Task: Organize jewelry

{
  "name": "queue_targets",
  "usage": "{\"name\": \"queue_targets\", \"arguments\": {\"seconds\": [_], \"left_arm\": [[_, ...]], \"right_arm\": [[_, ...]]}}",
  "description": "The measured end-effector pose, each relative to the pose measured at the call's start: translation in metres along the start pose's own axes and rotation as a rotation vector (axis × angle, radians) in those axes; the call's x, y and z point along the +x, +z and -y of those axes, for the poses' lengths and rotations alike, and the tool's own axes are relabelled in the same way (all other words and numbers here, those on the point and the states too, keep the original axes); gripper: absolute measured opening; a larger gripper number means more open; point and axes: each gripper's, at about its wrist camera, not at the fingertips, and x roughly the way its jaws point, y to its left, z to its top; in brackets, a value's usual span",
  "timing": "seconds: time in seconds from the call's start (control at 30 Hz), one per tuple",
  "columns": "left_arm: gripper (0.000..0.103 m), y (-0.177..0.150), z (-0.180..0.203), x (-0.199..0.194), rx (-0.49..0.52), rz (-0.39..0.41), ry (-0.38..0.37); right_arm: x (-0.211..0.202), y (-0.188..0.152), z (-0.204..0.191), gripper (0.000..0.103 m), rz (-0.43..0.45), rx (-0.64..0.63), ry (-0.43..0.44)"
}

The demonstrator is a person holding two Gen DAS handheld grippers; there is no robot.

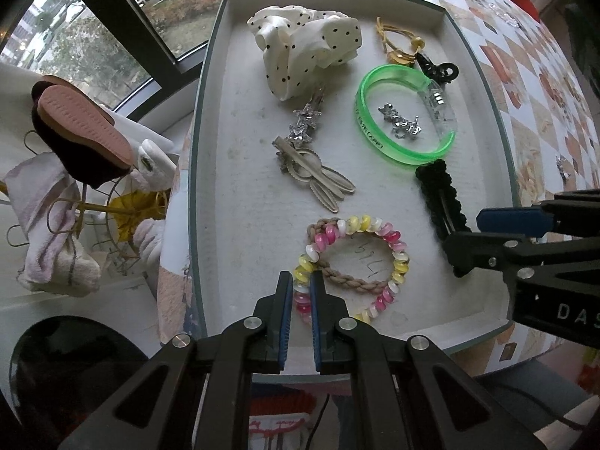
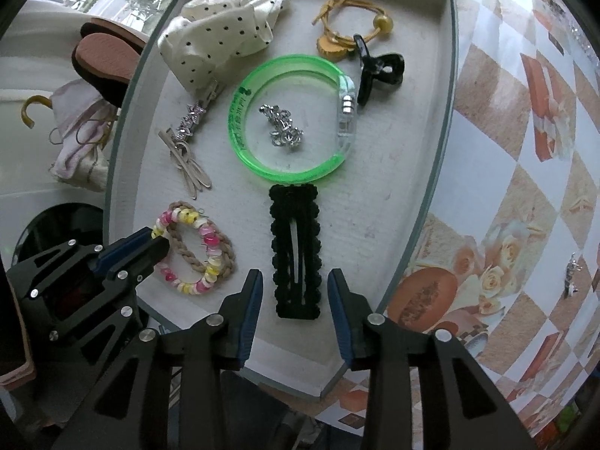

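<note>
Both my grippers over the jewelry tray (image 1: 210, 150).

My left gripper (image 1: 301, 292) pinches the one pink-and-yellow coil bracelet (image 1: 390, 262) at lower center, lying on one braided tie (image 1: 352, 281). My right gripper (image 2: 294, 294) is spread around the one black snap clip (image 2: 296, 247), not touching. Above it I count one green bangle (image 2: 262, 165) ringing one silver cluster (image 2: 283, 127), and one dotted scrunchie (image 2: 221, 33) upper left.

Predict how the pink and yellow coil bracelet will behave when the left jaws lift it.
The coil bracelet looks springy, so it will probably sag and stretch rather than keep its ring shape. Its glossy beads seem smooth and may slip between the narrow jaws of the left gripper. It overlaps the braided band, which may get dragged along.
</note>
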Motion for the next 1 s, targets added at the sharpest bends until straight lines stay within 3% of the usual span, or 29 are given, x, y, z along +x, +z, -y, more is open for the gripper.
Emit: {"name": "queue_targets", "arguments": {"seconds": [1.0], "left_arm": [[0.013, 0.01, -0.006, -0.048, 0.059, 0.075, -0.069]], "right_arm": [[-0.07, -0.008, 0.004, 0.039, 0.094, 0.012, -0.071]]}}
